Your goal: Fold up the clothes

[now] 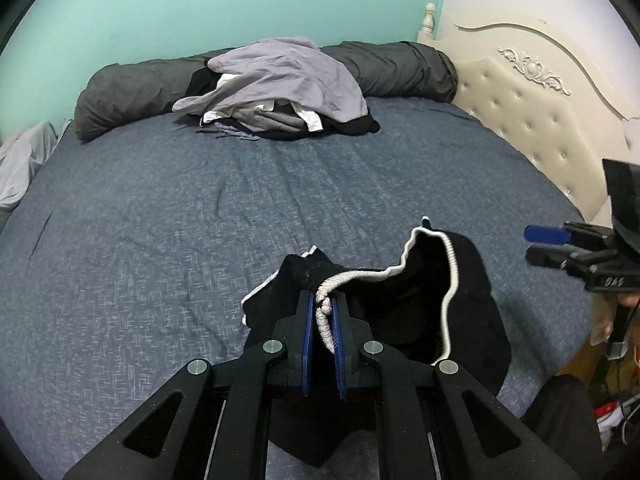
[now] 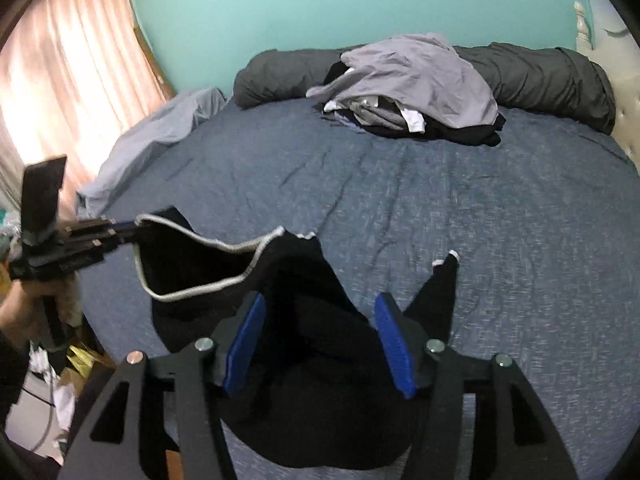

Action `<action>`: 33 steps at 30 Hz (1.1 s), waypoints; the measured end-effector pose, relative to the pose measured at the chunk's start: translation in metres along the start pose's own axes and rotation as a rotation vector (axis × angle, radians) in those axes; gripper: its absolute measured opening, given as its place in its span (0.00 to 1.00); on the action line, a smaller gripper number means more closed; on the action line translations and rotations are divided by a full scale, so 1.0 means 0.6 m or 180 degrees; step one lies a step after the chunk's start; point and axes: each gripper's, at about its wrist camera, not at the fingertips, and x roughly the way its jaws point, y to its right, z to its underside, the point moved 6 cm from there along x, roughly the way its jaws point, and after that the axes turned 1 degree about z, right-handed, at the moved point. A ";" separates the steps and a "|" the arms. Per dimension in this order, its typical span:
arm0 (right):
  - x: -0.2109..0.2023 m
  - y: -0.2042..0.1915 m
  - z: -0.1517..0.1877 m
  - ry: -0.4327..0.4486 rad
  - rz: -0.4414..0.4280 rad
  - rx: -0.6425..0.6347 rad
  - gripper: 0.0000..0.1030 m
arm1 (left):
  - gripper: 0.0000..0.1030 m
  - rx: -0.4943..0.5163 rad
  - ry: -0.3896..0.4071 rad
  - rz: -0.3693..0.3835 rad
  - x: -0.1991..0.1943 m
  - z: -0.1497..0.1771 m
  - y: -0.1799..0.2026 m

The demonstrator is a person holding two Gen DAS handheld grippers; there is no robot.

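Observation:
A black garment with white ribbed trim (image 1: 472,300) hangs above the near edge of the bed. My left gripper (image 1: 323,300) is shut on its white trim and holds it up. The garment also shows in the right wrist view (image 2: 304,280), with the left gripper (image 2: 120,230) at its left corner. My right gripper (image 2: 320,308) is open, its blue pads on either side of the black cloth without pinching it. In the left wrist view the right gripper (image 1: 538,246) is at the right, apart from the garment.
A heap of grey, black and white clothes (image 1: 276,88) lies at the far side of the blue bed sheet (image 1: 160,208), against a rolled dark grey duvet (image 1: 400,68). A cream headboard (image 1: 540,120) stands at the right. A light blue cloth (image 2: 160,132) lies at the left bed edge by curtains.

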 end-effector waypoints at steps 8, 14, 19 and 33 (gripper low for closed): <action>0.079 -0.050 0.038 -0.0321 0.0117 -0.0596 0.57 | 0.09 -0.0072 -0.0044 0.0009 0.004 0.011 -0.006; 0.130 -0.071 0.051 -0.0428 0.0243 -0.0989 0.57 | 0.10 -0.0097 -0.0036 0.0033 0.004 0.010 -0.008; 0.158 -0.063 0.065 -0.0584 0.0152 -0.1076 0.21 | 0.09 -0.0094 -0.0046 0.0031 0.008 0.008 -0.012; 0.125 -0.006 0.067 -0.0468 0.0213 -0.0921 0.17 | 0.10 -0.0148 -0.0045 -0.0009 0.022 0.007 -0.022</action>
